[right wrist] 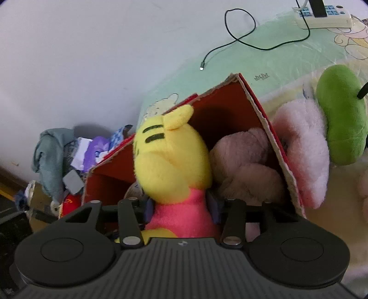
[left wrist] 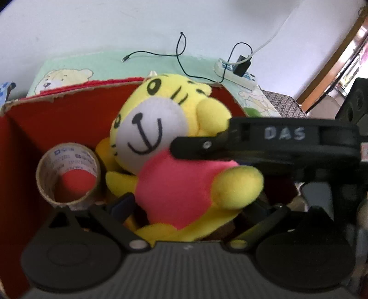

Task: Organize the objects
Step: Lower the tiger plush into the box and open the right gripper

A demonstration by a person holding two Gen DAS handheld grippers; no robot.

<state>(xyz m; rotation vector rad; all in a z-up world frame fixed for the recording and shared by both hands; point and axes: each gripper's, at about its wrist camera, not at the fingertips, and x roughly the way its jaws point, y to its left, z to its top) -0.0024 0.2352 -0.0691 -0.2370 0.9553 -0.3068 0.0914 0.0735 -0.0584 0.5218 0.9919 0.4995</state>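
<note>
A yellow tiger plush (left wrist: 158, 128) in a pink shirt stands upright in a red cardboard box (left wrist: 69, 96). In the right wrist view I see it from behind (right wrist: 170, 161). My right gripper (right wrist: 182, 207) is shut on its pink torso, with a blue pad against each side. One of its black fingers (left wrist: 207, 147) crosses the plush from the right in the left wrist view. My left gripper (left wrist: 188, 207) is open wide around the plush's lower body, its pads apart from it. A roll of clear tape (left wrist: 69, 174) lies in the box to the plush's left.
A pale pink fluffy toy (right wrist: 241, 165) fills the box's right side. Outside the box wall (right wrist: 271, 128) lie another pink fluffy item (right wrist: 306, 149) and a green plush (right wrist: 340, 115). A power strip (right wrist: 322, 16) and black cable (right wrist: 239, 39) rest on the green mat. Clothes (right wrist: 53, 156) are piled at the left.
</note>
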